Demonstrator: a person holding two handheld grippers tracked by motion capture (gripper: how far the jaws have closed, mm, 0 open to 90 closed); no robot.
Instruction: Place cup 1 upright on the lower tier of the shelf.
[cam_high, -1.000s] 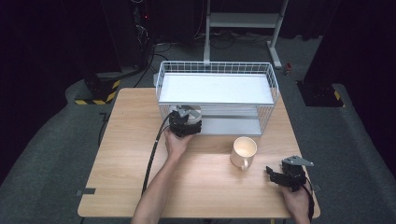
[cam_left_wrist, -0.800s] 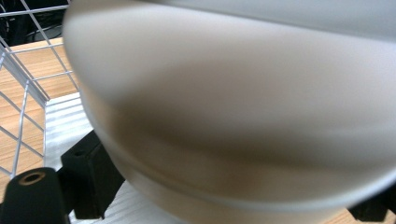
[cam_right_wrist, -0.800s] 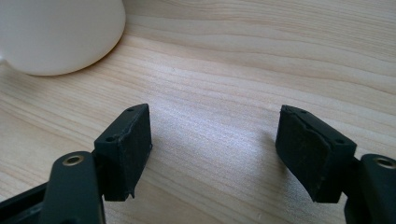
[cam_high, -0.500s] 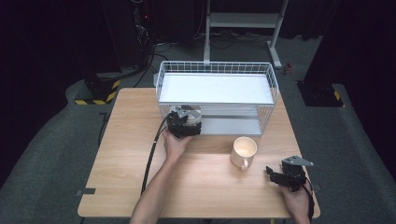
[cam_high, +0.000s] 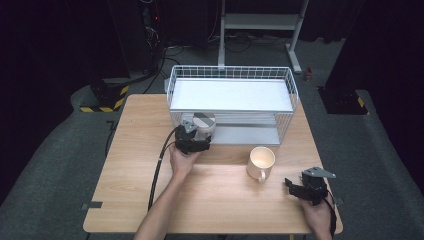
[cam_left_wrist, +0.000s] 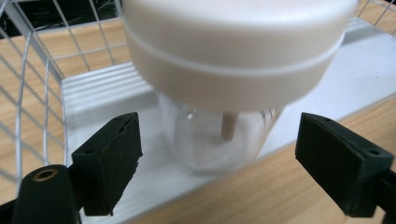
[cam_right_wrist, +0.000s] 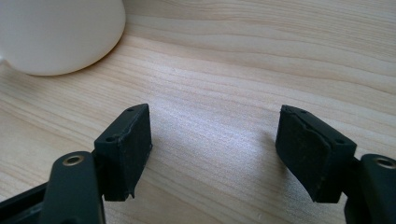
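Left gripper (cam_left_wrist: 219, 154) is sitting at the open front of the white wire basket (cam_high: 232, 75), its jaws spread and just now closing in, either side of a clear glass jar (cam_left_wrist: 215, 140) with a cream lid (cam_left_wrist: 233, 42), pads not touching it. Right gripper (cam_right_wrist: 215, 140) is resting spread over bare wooden table (cam_high: 220, 200), near the cream mug (cam_high: 261, 161).

Before my left claw (cam_left_wrist: 219, 154) stands a clear glass jar (cam_left_wrist: 210, 140) with a cream lid (cam_left_wrist: 233, 42), in a white wire basket (cam_high: 287, 82). My desk (cam_high: 130, 165) is pale wood-grain; the mug (cam_high: 261, 161) beside my right claw (cam_right_wrist: 215, 149) is cream.
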